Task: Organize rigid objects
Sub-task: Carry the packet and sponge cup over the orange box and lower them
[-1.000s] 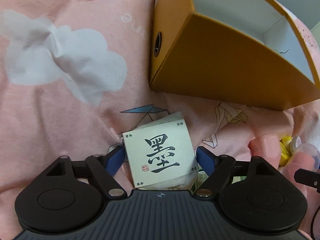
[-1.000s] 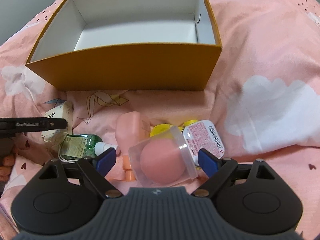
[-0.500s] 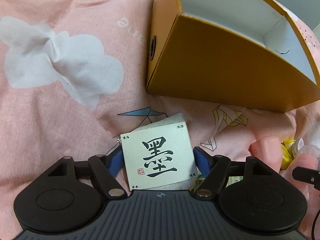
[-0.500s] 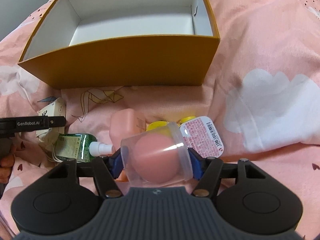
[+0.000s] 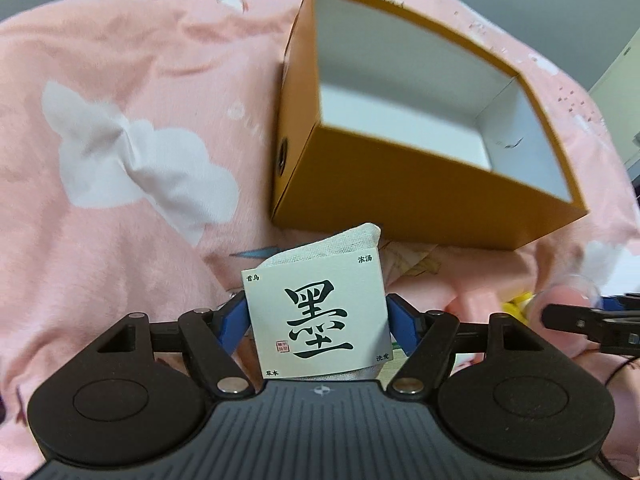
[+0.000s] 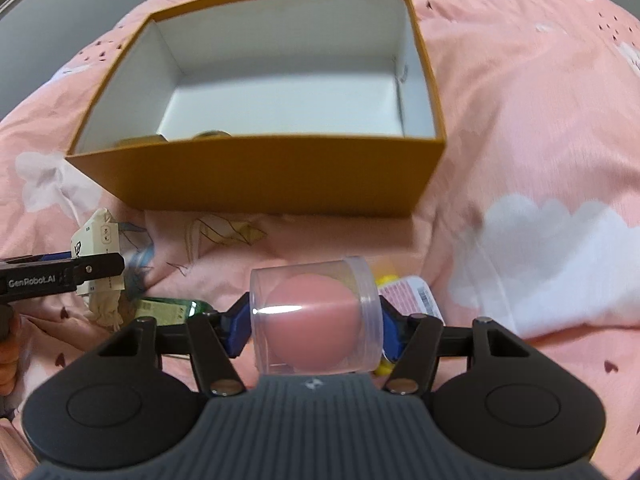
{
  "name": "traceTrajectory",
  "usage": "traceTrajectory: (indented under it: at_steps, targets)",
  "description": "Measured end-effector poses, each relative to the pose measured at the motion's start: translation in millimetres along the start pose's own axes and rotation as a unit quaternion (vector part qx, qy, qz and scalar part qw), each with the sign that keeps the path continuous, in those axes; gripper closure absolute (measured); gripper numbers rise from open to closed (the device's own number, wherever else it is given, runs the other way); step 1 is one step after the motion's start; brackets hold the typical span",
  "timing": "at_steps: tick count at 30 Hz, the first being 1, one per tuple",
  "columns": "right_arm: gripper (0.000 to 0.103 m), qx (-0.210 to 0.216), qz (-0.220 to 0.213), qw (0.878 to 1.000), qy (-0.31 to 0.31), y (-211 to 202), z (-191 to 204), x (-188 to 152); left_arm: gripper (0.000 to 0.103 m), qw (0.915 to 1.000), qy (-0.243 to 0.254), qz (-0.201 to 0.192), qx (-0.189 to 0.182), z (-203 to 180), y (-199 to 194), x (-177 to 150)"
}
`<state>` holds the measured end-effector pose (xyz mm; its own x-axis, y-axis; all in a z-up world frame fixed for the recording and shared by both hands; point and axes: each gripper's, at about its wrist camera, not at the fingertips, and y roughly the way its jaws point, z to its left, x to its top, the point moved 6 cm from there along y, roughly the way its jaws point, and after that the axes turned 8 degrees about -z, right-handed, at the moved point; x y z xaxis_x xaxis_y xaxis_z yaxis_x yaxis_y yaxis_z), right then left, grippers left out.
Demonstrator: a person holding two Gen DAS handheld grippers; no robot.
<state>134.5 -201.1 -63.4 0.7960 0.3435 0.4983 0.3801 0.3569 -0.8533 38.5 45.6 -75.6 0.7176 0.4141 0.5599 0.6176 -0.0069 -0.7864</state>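
Observation:
My left gripper [image 5: 317, 318] is shut on a white square box [image 5: 318, 314] printed with a black Chinese character, a cloth pouch behind it, held above the bedding. The same box shows in the right wrist view [image 6: 96, 240]. My right gripper [image 6: 314, 322] is shut on a clear plastic case [image 6: 316, 316] with a pink sponge inside, lifted off the bedding. An open orange box [image 5: 404, 196] with a white inside lies ahead of both grippers; it also shows in the right wrist view [image 6: 256, 176]. Small dark items lie against its near inner wall.
On the pink cloud-print bedding [image 6: 540, 160] below my right gripper lie a green bottle [image 6: 168, 310], a yellow item [image 6: 386, 280] and a pink-labelled cup [image 6: 414, 296]. The left gripper's arm [image 6: 60, 274] reaches in at the left.
Both grippers closed on their objects and lifted them off the bedding. The view now looks down more into the orange box.

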Motion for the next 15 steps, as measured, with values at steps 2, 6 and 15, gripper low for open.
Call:
traceTrajectory:
  at_steps: [2,6,15]
  targets:
    - [0.042,0.006,-0.005,1.0,-0.006,-1.7,5.0,4.4,0.02,0.9999,0.003,-0.009,-0.007,-1.3,-8.6,3.4]
    - [0.042,0.016,-0.02,0.999,-0.025,-8.7,13.7,15.0,0.02,0.9993,0.01,-0.032,-0.016,-10.4,-24.1,11.2]
    - [0.042,0.054,-0.062,0.996,-0.045,-34.0,32.0,42.8,0.02,0.9954,0.023,-0.082,-0.044,-31.7,-47.7,34.8]
